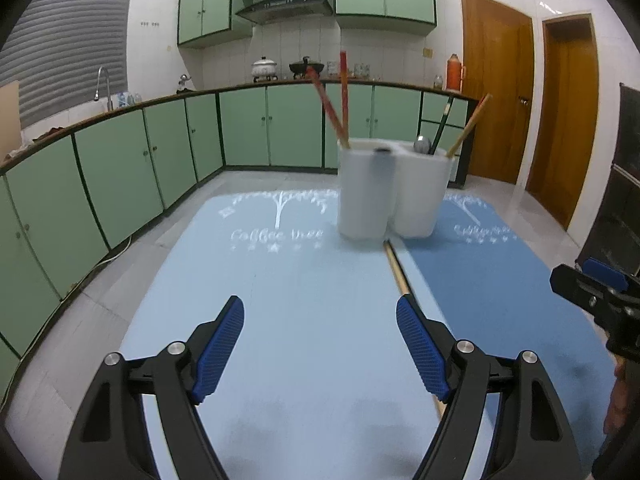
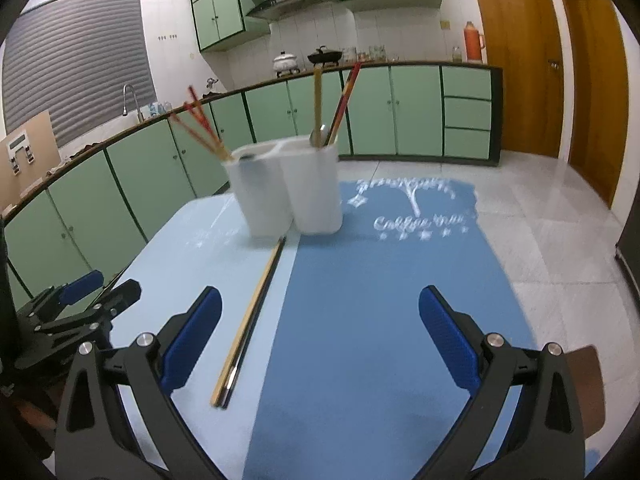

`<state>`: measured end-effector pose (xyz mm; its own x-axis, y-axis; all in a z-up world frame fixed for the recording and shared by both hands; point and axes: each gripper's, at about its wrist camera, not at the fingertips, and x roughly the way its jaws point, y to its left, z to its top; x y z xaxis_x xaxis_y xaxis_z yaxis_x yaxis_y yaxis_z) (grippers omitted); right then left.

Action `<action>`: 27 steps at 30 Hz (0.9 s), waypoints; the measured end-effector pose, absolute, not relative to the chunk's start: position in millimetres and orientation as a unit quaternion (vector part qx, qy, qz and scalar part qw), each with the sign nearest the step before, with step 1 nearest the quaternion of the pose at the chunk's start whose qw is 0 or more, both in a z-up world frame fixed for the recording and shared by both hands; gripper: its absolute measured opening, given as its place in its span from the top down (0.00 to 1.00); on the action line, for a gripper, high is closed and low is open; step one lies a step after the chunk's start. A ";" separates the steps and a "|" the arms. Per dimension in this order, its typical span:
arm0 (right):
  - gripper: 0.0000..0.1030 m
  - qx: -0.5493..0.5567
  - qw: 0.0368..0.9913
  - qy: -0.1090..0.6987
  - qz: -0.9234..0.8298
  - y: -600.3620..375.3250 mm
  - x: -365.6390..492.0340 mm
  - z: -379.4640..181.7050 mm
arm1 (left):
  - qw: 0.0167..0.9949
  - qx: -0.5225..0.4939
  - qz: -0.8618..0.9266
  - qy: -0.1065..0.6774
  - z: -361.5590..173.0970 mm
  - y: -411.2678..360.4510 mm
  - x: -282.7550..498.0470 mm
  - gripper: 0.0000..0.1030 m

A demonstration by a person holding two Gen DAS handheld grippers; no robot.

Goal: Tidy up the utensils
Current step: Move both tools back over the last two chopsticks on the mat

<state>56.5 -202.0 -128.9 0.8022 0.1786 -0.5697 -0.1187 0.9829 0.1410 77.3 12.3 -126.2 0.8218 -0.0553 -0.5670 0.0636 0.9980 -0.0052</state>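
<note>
The loose chopsticks [image 2: 252, 320] lie flat where the light and dark mats meet, long axis running from your grippers straight toward the white holder [image 2: 288, 188], far tips just short of its base. They sit just inside your right gripper [image 2: 320, 344], beside its left finger; your left gripper [image 1: 320, 344] has them under its right finger, so either is close, though blur hides which is nearer. Both jaws stand wide apart, holding nothing. Red chopsticks [image 1: 336, 100] already stand in the holder. You have open mat around the pair; the table edge lies well off.
</note>
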 end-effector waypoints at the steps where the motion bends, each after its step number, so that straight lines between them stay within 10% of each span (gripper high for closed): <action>1: 0.07 0.046 0.948 0.305 0.077 -199.3 55.4 -130.2 | 0.954 0.006 -0.030 0.300 -127.7 13.1 77.2 0.25; 10: 0.07 0.038 0.937 0.335 0.091 -173.6 40.4 -156.9 | 0.945 0.009 -0.013 0.327 -147.7 27.2 68.8 0.25; 27: 0.40 0.009 0.921 0.382 0.080 -135.9 36.4 -181.8 | 0.941 0.000 0.009 0.339 -157.7 50.6 59.2 0.25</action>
